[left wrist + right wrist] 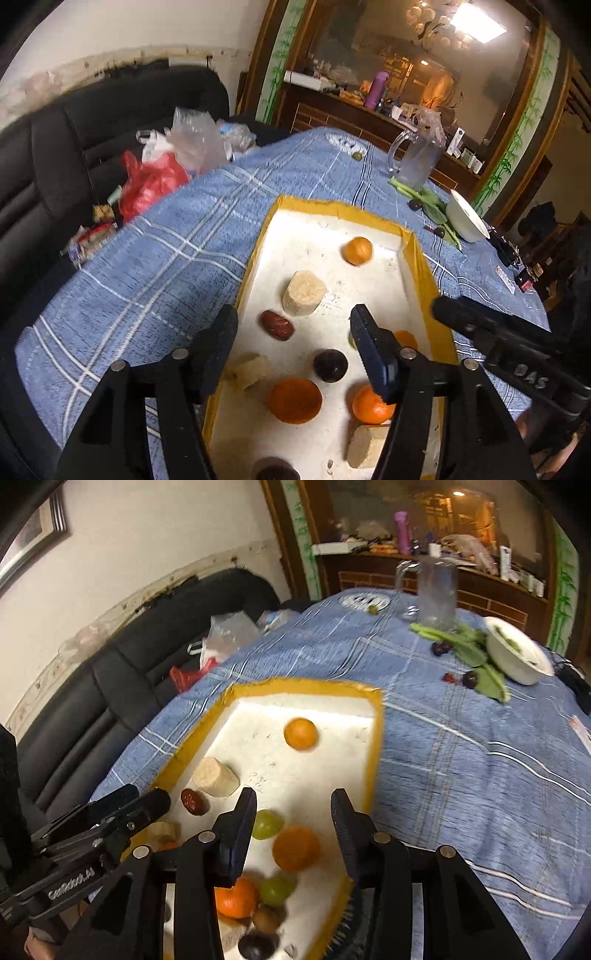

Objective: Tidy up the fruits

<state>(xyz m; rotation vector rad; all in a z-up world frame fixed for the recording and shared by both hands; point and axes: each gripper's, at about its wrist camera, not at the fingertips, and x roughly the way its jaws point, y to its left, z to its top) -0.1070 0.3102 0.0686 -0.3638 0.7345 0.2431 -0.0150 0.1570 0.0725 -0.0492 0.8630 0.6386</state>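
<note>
The fruits lie loose in a white tray with a yellow rim, which rests on the blue checked cloth of the desk. At the far end of the tray sits one orange, alone. Nearer and to the left stands a pale cylinder block, with a red date just beside its near side. Nearer again come a dark plum, a flat-topped orange piece and a tangerine; a second pale block lies at the near right. In the right wrist view a green grape lies beside another orange, with a second grape and a small brown fruit nearer.

The left gripper hangs over the near part of the tray, jaws released, nothing between them. The right gripper hangs over the tray's right side, jaws also released and empty.

Far right on the desk lie green leaves, a white bowl, two dark plums and a clear jug. On the left, plastic bags lie by a black sofa.
</note>
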